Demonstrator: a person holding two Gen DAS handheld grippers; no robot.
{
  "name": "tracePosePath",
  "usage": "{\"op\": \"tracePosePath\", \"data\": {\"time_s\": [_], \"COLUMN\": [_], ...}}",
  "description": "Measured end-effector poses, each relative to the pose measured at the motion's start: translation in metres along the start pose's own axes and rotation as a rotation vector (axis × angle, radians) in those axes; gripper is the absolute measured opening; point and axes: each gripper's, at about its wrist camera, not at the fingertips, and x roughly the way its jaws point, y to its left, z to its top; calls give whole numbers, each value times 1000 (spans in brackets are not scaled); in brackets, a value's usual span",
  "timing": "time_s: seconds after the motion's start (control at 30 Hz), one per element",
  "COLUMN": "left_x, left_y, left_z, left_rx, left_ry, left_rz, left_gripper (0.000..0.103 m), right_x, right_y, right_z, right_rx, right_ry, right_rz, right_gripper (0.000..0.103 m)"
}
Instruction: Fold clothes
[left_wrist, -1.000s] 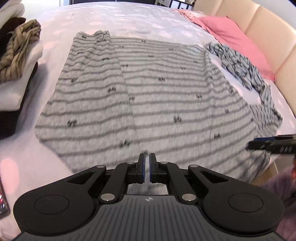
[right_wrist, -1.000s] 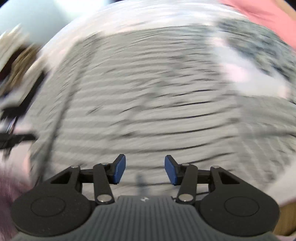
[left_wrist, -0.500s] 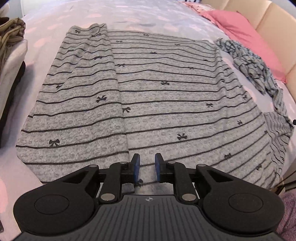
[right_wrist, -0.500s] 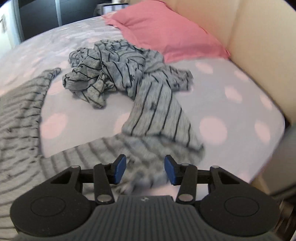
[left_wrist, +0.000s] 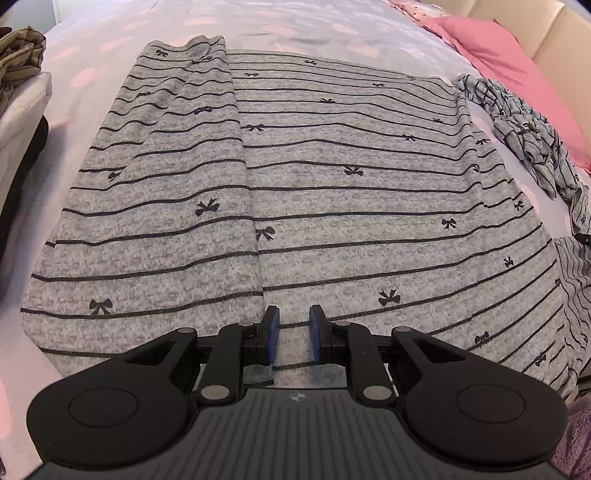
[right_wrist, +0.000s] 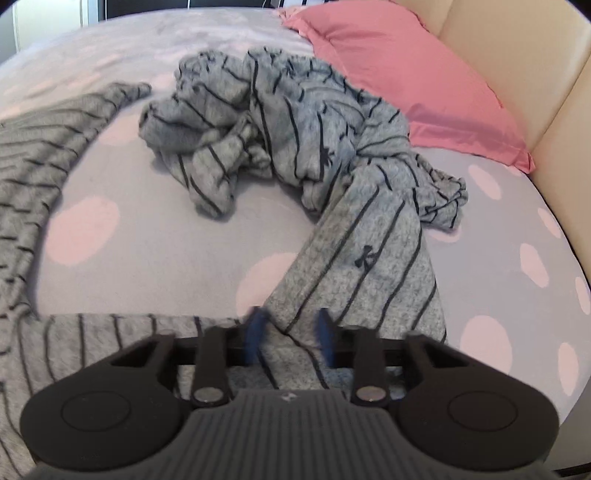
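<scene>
Left wrist view: the left gripper (left_wrist: 292, 334) has its fingers slightly spread over the near hem of the striped top (left_wrist: 332, 192), laid flat on the bed (left_wrist: 92, 66). The right gripper (right_wrist: 290, 341) has just been closing, fabric of the sleeve (right_wrist: 369, 266) between blurred fingers; grip unclear. Beyond lies a pink pillow (right_wrist: 406, 74).

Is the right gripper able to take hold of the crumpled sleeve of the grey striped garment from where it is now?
Probably yes. The right gripper has just been closing, with the base of the crumpled sleeve lying between its blurred jaws. Nothing covers the cloth there; the pink pillow lies well beyond.
</scene>
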Motion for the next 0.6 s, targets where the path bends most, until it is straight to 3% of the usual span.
{"op": "tracePosePath", "data": {"time_s": [0.1,0.27,0.6], "left_x": [1,-6,-32], "left_y": [-1,-2,-5], "left_z": [1,1,-2], "left_rx": [5,-6,-10], "left_ry": [0,-19,-82], "left_rz": [-5,-39,-150], "left_gripper": [14,14,14], "right_x": [-8,-44,-150], "right_y": [-3,9,106], "right_z": [1,6,21], "right_rx": [30,78,97], "right_ry": [-28,-51,-170], "right_rz": [-5,73,472], "right_gripper": [6,5,5]}}
